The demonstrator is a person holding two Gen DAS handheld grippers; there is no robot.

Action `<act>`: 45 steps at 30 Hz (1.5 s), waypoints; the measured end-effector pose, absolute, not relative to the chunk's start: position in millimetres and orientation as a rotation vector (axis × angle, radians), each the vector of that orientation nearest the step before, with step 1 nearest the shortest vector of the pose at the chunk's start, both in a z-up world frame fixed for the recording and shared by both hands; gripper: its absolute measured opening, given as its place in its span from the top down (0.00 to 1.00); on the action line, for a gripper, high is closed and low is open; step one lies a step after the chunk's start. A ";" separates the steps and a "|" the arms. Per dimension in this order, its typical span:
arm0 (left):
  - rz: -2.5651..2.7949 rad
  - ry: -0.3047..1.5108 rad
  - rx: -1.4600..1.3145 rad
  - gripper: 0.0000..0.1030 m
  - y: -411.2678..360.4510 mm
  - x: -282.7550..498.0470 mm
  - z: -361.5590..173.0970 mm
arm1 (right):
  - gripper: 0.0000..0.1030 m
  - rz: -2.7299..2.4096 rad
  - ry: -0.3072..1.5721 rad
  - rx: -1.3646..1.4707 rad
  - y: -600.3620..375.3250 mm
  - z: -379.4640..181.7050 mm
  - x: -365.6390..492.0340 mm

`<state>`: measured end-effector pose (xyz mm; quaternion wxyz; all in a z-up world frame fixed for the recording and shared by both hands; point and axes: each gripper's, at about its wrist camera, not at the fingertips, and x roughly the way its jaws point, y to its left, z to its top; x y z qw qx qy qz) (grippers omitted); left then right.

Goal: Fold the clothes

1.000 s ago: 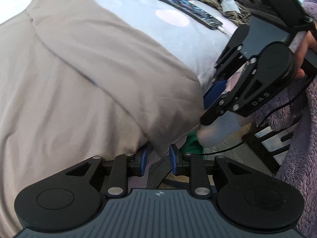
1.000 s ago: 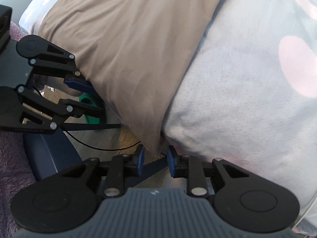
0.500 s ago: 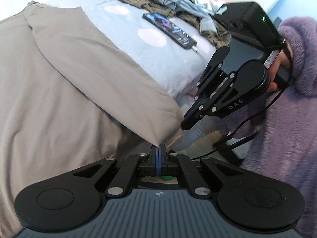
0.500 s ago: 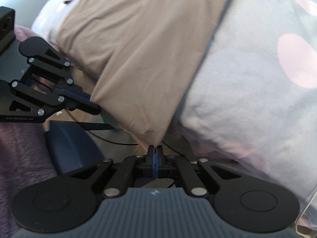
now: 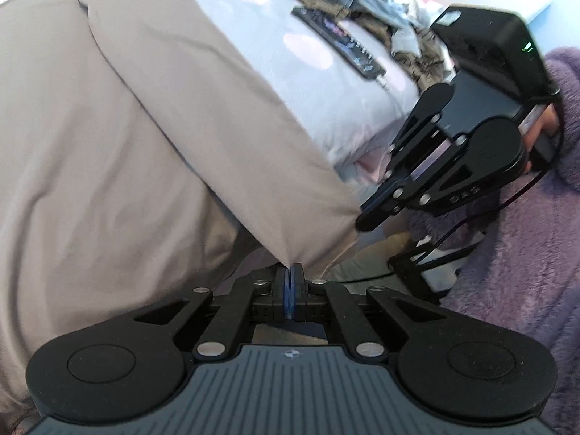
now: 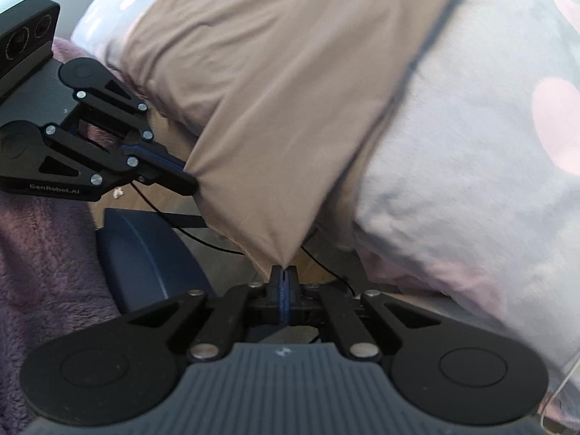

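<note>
The left gripper [image 5: 289, 276] is clamped tight on one corner of a taupe garment [image 5: 145, 137], its blue pads pinching the fabric. The right gripper [image 6: 284, 276] is likewise closed fully on the neighbouring corner of the same hem, so the edge stretches taut between them, off the near edge of the bed [image 6: 471, 166]. The rest of the garment lies spread over the bed's pale blue, pink-spotted cover. A phone [image 5: 340, 45] rests on the bed beyond the garment, beside a heap of clothes [image 5: 362, 3].
</note>
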<state>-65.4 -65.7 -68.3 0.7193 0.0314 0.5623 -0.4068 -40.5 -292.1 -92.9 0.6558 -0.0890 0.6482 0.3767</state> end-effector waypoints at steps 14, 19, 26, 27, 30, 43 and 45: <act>-0.760 1.233 0.007 0.87 -30.2 -52.5 -42.3 | 0.84 0.806 1.430 -0.278 -297.2 -77.6 -38.8; -0.670 1.172 0.015 0.87 -10.4 -46.1 -20.7 | 0.78 0.821 1.351 -0.311 -288.0 -46.5 -21.3; -0.517 1.106 0.005 0.87 31.6 -15.8 9.6 | 0.78 0.815 1.246 -0.373 -257.3 -22.2 11.6; -0.492 1.098 0.013 0.87 40.5 -11.2 13.7 | 0.78 0.824 1.234 -0.389 -250.5 -20.3 15.0; -0.421 1.084 0.014 0.87 69.8 5.0 24.8 | 0.77 0.862 1.215 -0.442 -218.9 -22.1 18.7; 0.003 0.993 -0.083 0.87 240.2 71.5 35.6 | 0.76 0.781 1.132 -0.470 -153.4 -31.2 50.1; 0.064 0.978 -0.106 0.85 262.9 76.5 33.6 | 0.72 0.745 1.126 -0.464 -146.2 -33.1 61.5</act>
